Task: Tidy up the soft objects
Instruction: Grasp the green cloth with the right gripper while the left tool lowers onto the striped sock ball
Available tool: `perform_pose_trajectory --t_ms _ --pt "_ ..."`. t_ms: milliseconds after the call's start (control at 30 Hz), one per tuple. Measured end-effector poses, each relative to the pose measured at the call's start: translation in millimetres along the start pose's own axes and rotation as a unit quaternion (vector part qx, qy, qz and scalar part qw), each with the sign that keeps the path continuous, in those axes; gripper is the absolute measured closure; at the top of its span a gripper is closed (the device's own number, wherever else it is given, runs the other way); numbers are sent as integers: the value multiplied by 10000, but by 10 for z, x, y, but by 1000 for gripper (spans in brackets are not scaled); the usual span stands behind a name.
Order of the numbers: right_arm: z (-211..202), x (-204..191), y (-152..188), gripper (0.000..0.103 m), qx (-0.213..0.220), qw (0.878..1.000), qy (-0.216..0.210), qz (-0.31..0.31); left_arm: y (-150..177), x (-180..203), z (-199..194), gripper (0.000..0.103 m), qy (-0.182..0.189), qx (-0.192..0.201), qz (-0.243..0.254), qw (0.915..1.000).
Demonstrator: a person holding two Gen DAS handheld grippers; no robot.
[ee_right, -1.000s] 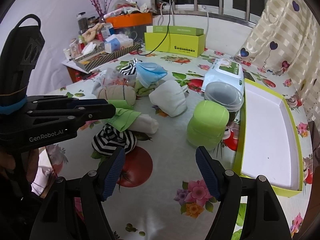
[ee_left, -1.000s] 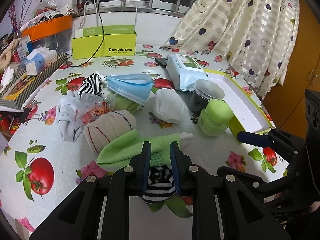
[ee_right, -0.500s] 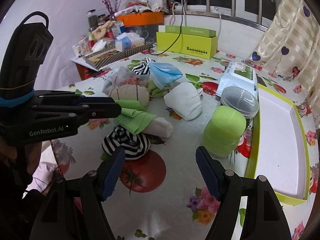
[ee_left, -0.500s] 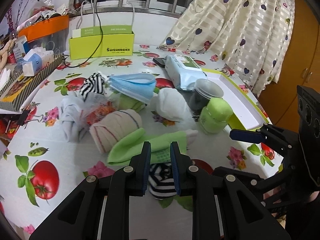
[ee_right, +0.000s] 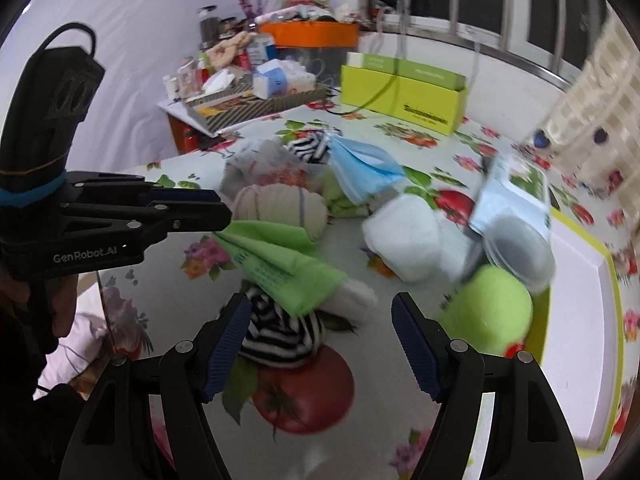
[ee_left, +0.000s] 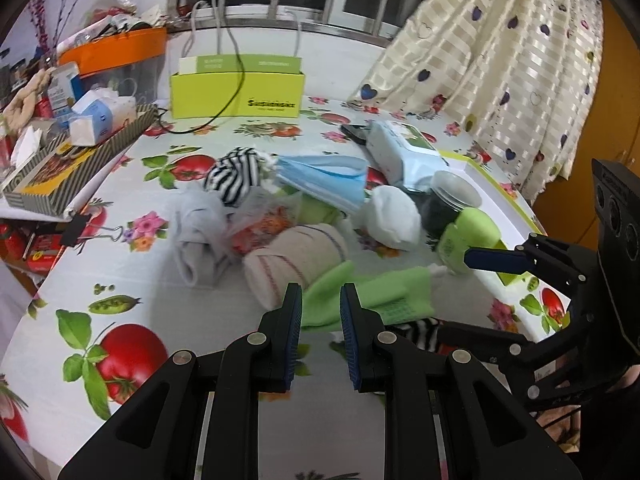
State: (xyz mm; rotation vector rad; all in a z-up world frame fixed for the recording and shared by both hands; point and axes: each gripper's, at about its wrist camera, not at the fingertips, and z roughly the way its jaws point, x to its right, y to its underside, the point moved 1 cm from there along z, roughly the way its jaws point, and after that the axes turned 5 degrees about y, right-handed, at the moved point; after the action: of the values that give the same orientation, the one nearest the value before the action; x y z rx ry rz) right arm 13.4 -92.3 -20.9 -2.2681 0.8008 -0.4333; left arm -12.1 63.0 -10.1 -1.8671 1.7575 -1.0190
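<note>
A tabletop [ee_left: 168, 280] covered in a fruit-and-flower cloth carries a heap of soft goods; at its right edge lies a yellow-rimmed white tray [ee_right: 576, 280], empty side up; a green box [ee_left: 236, 90] stands at the back; mid-pile sit a blue face mask [ee_left: 324, 180], a white sock bundle [ee_right: 404, 236] and a cream rolled sock [ee_left: 296, 256]; the left gripper [ee_left: 320, 312] is clenched on a green sock [ee_right: 280, 268], holding it over a striped sock [ee_right: 280, 336] that lies on the tabletop; the right gripper [ee_right: 320, 336] stands released, jaws wide, the striped sock between them, its left pad seemingly touching it.
</note>
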Motion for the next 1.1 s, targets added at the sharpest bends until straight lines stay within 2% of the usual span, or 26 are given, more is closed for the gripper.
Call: perform_pose_trajectory --t_ms 233,433,467,567,633,700,800,933,1100 --pt "268 -280 -219 30 -141 9970 -165 -740 9 -287 -64 82 -219 58 -283 9993" --pt "532 -468 -316 30 -391 9918 -304 -1176 42 -414 -74 82 -224 57 -437 9988" --pt "575 -481 -328 33 -437 9914 -320 -1192 49 -428 -72 82 -221 50 -456 9987" --pt "629 -464 -369 54 -487 9921 -395 -1089 71 -463 -73 82 -198 38 -491 9986" --pt "635 -440 -399 60 -473 9930 -455 -987 77 -492 -70 82 -184 37 -516 9985" --pt "647 -413 -419 73 -488 9936 -448 -914 81 -512 -57 82 -174 23 -547 9984" --pt "631 -386 -438 83 -464 9943 -571 -777 79 -519 -45 82 -113 12 -551 9984" --pt "541 -301 -461 94 -312 9960 -656 -518 77 -488 -50 82 -34 24 -504 9987" --pt "369 -150 -492 94 -91 9971 -733 -192 68 -385 -26 82 111 4 -367 9993"
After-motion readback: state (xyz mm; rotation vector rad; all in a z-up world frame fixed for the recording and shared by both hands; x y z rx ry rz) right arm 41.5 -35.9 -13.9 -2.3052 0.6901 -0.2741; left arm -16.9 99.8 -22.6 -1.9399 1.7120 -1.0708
